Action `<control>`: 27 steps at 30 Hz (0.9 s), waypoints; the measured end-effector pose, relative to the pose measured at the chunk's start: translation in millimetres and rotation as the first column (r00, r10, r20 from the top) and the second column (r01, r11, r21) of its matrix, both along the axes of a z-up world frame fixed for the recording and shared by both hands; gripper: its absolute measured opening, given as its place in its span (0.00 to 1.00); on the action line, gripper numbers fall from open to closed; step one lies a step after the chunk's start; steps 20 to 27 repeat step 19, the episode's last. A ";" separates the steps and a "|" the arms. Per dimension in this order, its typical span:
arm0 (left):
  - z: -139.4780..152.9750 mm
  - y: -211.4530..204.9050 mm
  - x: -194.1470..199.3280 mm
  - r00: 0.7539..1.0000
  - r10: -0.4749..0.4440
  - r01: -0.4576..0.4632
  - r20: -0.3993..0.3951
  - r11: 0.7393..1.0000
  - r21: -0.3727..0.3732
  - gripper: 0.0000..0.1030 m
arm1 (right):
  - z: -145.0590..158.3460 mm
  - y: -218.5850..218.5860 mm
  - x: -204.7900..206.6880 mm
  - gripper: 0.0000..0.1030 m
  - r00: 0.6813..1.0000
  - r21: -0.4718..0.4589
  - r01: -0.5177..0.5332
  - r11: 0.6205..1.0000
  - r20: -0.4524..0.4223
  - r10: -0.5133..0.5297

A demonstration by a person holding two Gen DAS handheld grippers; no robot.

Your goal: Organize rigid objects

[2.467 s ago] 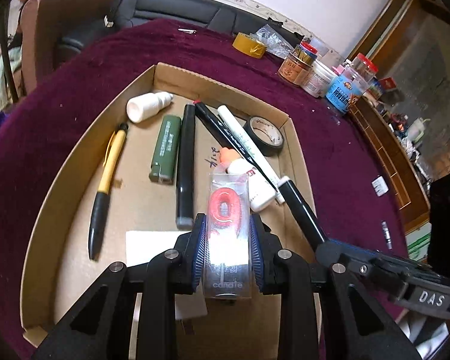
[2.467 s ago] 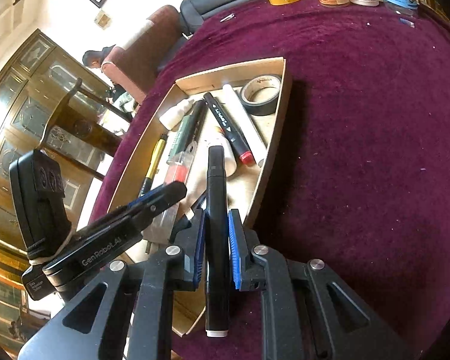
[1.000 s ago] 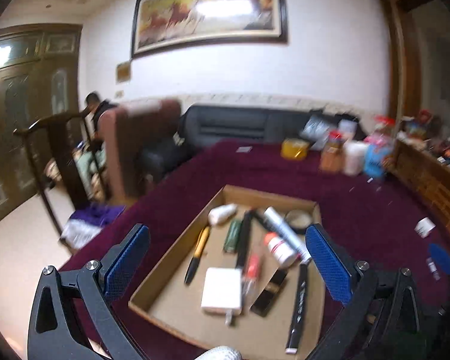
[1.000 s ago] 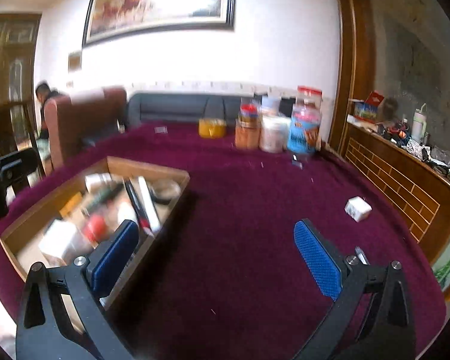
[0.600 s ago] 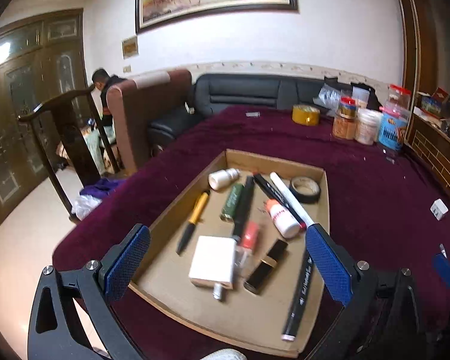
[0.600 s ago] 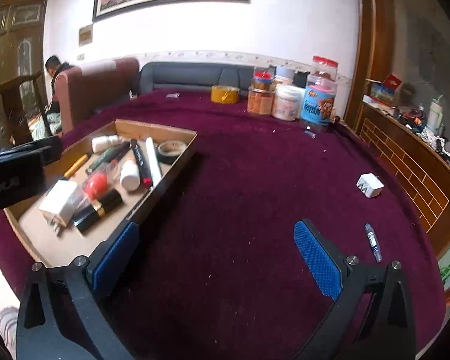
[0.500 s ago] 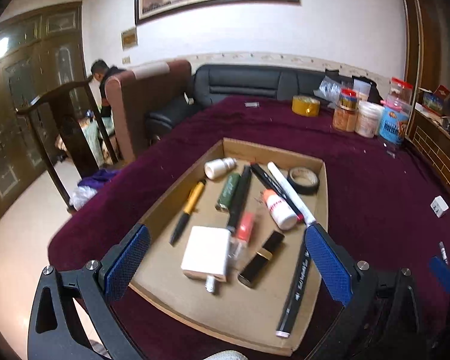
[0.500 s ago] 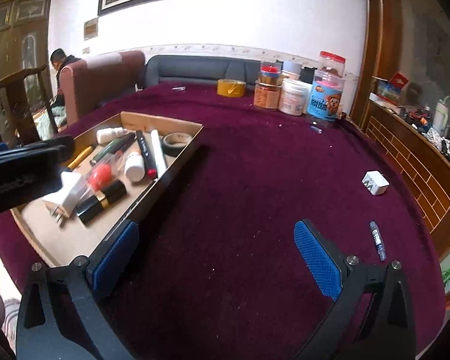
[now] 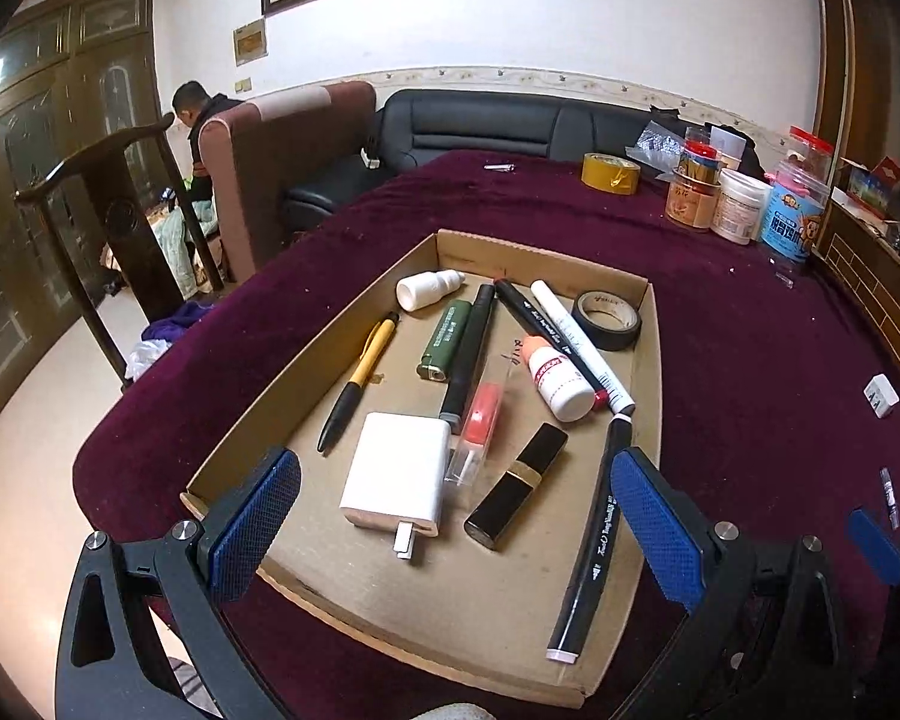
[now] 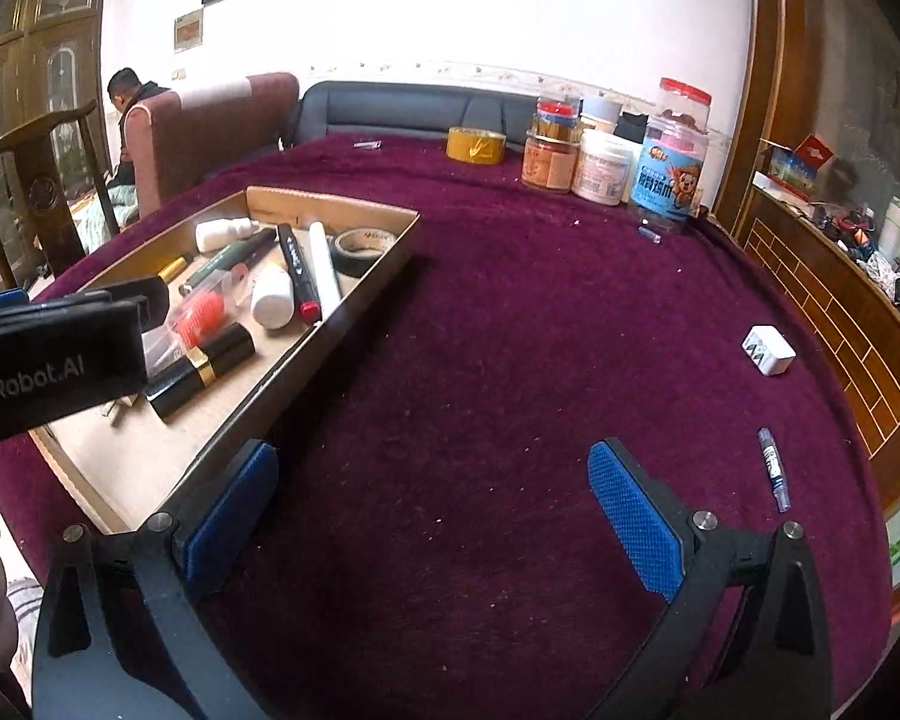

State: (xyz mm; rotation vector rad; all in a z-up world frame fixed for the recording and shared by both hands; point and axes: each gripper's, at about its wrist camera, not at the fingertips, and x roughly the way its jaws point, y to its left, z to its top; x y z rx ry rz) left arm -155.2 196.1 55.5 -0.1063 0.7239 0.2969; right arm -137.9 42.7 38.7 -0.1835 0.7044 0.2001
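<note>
Both tongs, left [image 9: 450, 516] and right [image 10: 432, 516], spread empty above cardboard tray [image 9: 645, 372], white plug [image 10: 768, 350] and vial [image 10: 773, 468] apart.

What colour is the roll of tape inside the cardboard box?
Black roll of tape, clearest in the left wrist view.

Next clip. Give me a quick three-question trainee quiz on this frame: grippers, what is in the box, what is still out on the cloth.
1. True or false: both the left gripper and the right gripper are open and hold nothing.
2. In the cardboard box, what lies directly beside the white charger, on its right? A) black tape roll B) clear tube with a red insert C) yellow pen
3. Fill in: two small items lie loose on the purple cloth to the right of the box, a white plug adapter and a small ____.

Key: 1 true. 2 B, the clear tube. 3 blue-and-clear vial.
</note>
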 end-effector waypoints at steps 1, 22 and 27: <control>-1.0 1.6 0.8 1.000 -0.001 0.001 -0.004 1.000 -0.006 0.99 | -0.9 1.3 0.0 1.00 1.000 -0.004 -0.001 1.000 -0.003 0.001; -10.0 14.7 6.8 0.997 -0.044 0.039 -0.071 0.997 -0.067 0.99 | -4.9 11.1 4.5 1.00 1.000 -0.044 -0.018 0.999 -0.020 0.017; -10.0 14.7 6.8 0.997 -0.044 0.039 -0.071 0.997 -0.067 0.99 | -4.9 11.1 4.5 1.00 1.000 -0.044 -0.018 0.999 -0.020 0.017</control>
